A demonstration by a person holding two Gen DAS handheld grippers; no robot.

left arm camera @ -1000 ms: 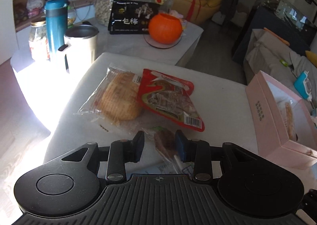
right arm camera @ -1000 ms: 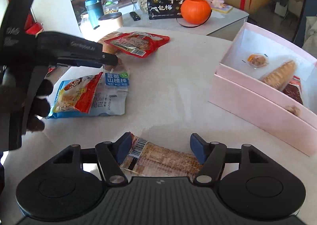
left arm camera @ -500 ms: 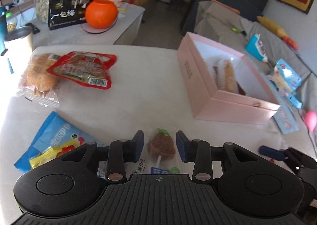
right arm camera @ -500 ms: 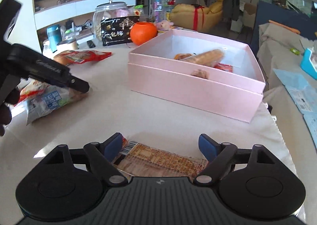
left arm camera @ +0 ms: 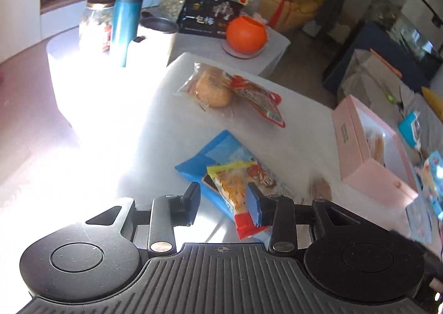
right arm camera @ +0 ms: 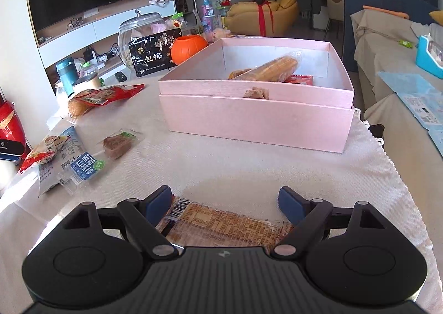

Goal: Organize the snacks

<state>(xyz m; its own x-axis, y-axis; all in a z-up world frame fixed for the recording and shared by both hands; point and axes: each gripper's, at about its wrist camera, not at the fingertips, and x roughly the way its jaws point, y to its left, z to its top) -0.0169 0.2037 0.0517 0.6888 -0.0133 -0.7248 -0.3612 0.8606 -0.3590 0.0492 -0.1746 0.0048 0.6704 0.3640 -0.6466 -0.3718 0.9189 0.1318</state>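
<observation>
Left tongs (left arm camera: 224, 200) stood partly apart over the yellow-red packet (left arm camera: 235, 184), pinching nothing. Their right pad overlapped the packet and the left pad was clear of it. That packet lay on a blue packet (left arm camera: 210, 156).

I judged the step to be picking the next snack for the pink box (right arm camera: 254, 117). To do it well I would centre the upper packet between the pads and close on its free edge alone, so the blue one stays down.

Farther right, the right tongs (right arm camera: 224, 200) were spread wide around a flat brown printed packet (right arm camera: 221, 222) on the tablecloth (right arm camera: 249, 164). Neither pad pressed it. I would close across its short width, then lift high enough to clear the box's near wall.

- **Left wrist view only:** how the blue packet sat under the yellow-red one, plus the bun in a clear bag (left arm camera: 213, 90) touching a red pouch (left arm camera: 260, 98). The box was side-on, so its contents were mostly hidden.
- **Right wrist view only:** the box interior, with a long wrapped baked stick (right arm camera: 271, 67) and free floor toward its left side. It also gave a sharp look at the brown haw snack (right arm camera: 117, 143), which was blurred in the left view.
</observation>
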